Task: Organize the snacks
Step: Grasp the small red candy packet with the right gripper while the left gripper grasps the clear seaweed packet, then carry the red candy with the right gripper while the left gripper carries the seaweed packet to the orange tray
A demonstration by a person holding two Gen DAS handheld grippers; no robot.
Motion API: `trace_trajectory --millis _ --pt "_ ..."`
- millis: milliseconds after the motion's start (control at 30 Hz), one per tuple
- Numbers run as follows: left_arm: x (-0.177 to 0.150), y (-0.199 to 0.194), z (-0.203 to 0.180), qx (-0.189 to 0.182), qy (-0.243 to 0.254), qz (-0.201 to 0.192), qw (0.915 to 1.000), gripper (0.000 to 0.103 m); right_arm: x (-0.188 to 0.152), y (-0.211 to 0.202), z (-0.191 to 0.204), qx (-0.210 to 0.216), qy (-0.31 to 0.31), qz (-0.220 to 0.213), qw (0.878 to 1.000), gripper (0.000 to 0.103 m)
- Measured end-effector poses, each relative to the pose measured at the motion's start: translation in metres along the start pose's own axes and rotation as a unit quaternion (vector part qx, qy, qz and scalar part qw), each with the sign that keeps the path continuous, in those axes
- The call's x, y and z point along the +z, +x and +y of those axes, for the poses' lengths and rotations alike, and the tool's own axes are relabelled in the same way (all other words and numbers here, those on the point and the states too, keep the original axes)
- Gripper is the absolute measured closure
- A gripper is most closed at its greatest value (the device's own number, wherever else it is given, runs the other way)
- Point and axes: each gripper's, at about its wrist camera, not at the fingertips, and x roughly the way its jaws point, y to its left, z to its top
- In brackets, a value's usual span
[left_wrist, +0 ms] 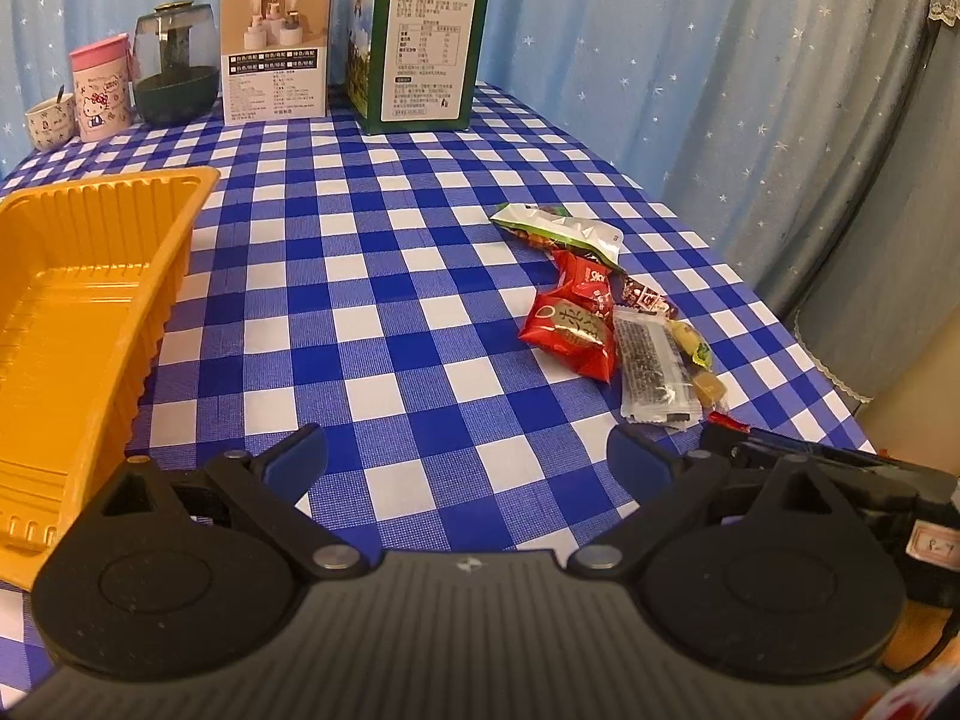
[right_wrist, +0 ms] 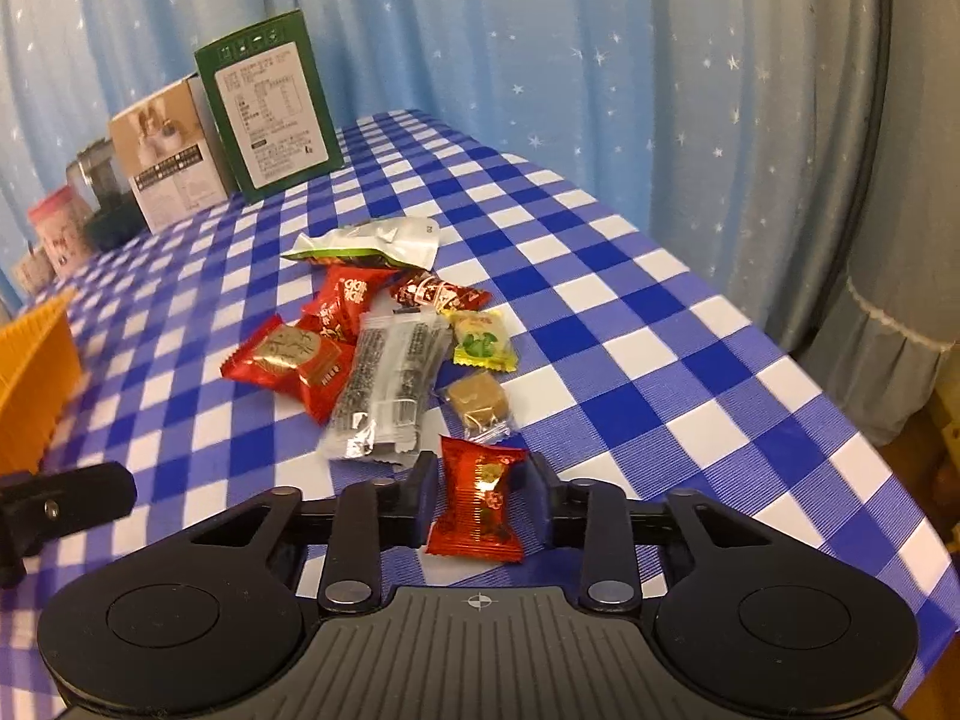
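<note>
A small red candy packet point(right_wrist: 480, 498) stands between the fingers of my right gripper point(right_wrist: 481, 492), which is shut on it just above the checked cloth. Beyond it lies the snack pile: a clear-wrapped dark bar point(right_wrist: 390, 384), a red packet with a gold disc point(right_wrist: 288, 360), a brown cube point(right_wrist: 477, 399), a yellow-green candy point(right_wrist: 483, 339) and a green-white pouch point(right_wrist: 372, 243). My left gripper point(left_wrist: 468, 450) is open over bare cloth, with nothing between its fingers. The orange tray point(left_wrist: 90, 276) is to its left and the snack pile point(left_wrist: 594, 312) to its right.
At the back of the table stand a green box point(left_wrist: 420, 42), a beige box point(left_wrist: 276, 48), a dark glass jar point(left_wrist: 174, 66), a pink cup point(left_wrist: 102, 90) and a small cup with a spoon point(left_wrist: 51, 120). The table's right edge runs close past the pile, with blue curtains behind.
</note>
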Motion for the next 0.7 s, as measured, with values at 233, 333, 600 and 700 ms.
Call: trace_trajectory --millis 233,333,600,700 --pt "-0.001 0.006 -0.004 -0.021 0.005 0.005 0.9998 0.008 -0.004 -0.005 -0.002 -0.01 -0.01 -0.007 1.0 0.082" --pt "0.001 0.009 -0.01 -0.036 0.014 0.002 0.9992 0.012 -0.001 -0.013 -0.007 -0.011 -0.008 -0.02 1.0 0.082" --pt "0.013 0.027 -0.048 -0.091 0.049 -0.013 0.9946 0.043 0.007 -0.024 -0.024 -0.016 0.01 -0.029 0.999 0.082" --pt "0.017 0.039 -0.063 -0.106 0.054 -0.011 0.9929 0.053 0.008 -0.024 -0.029 -0.019 0.017 -0.029 0.999 0.082"
